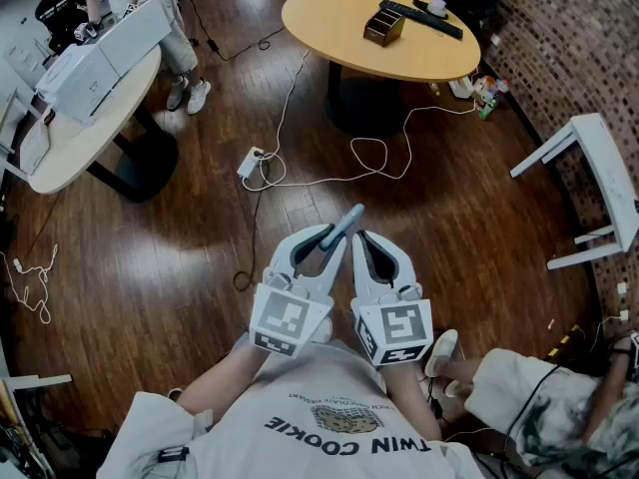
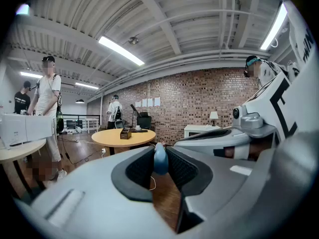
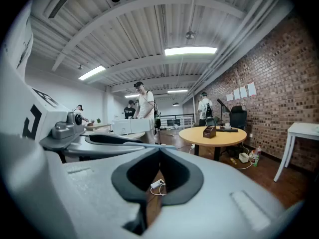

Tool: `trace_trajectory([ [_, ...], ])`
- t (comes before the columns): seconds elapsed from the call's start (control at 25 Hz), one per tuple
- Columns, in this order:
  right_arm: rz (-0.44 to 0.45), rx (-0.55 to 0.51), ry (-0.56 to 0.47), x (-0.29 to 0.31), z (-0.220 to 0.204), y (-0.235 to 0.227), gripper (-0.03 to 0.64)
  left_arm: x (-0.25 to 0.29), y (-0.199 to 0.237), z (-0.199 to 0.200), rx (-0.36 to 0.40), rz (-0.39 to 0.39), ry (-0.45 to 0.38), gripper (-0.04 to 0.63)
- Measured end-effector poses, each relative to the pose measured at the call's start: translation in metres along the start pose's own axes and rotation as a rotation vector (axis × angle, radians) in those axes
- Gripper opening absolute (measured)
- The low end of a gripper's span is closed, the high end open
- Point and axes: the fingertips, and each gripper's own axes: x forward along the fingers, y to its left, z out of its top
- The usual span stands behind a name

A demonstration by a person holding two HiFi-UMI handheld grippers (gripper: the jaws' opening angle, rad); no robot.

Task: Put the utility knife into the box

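In the head view both grippers are held side by side, close to my chest and above the wooden floor. My left gripper (image 1: 325, 250) is shut on the utility knife (image 1: 345, 227), a slim blue-grey handle that sticks out forward past the jaw tips. In the left gripper view the knife (image 2: 160, 159) stands pinched between the dark pads. Beside it on the right, my right gripper (image 1: 362, 241) is shut with nothing in it, its jaws meeting at the tip (image 3: 159, 151). The brown box (image 1: 383, 25) stands far ahead on the round yellow table (image 1: 329, 23). It also shows as the box (image 2: 125, 133) and the box (image 3: 209, 131).
A dark flat device (image 1: 419, 17) and a cup lie by the box. White cables and a power strip (image 1: 251, 161) trail over the floor between me and the table. At the left is a pale table (image 1: 70, 138) with white boxes, at the right a white side table (image 1: 599, 183). People stand behind.
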Motion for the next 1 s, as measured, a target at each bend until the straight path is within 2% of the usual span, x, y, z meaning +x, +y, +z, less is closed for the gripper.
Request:
trace_trajectory([
  [0.48, -0.009, -0.009, 0.027, 0.066, 0.001, -0.019, 0.003, 0.044, 0.052, -0.005, -0.015, -0.003, 0.011, 0.077],
  [0.76, -0.031, -0.015, 0.040, 0.134, 0.008, -0.029, 0.003, 0.083, 0.110, -0.007, -0.019, -0.027, 0.014, 0.077],
  [1.0, -0.059, -0.016, 0.037, 0.205, 0.028, -0.033, 0.003, 0.114, 0.177, 0.000, -0.008, -0.049, 0.010, 0.077],
])
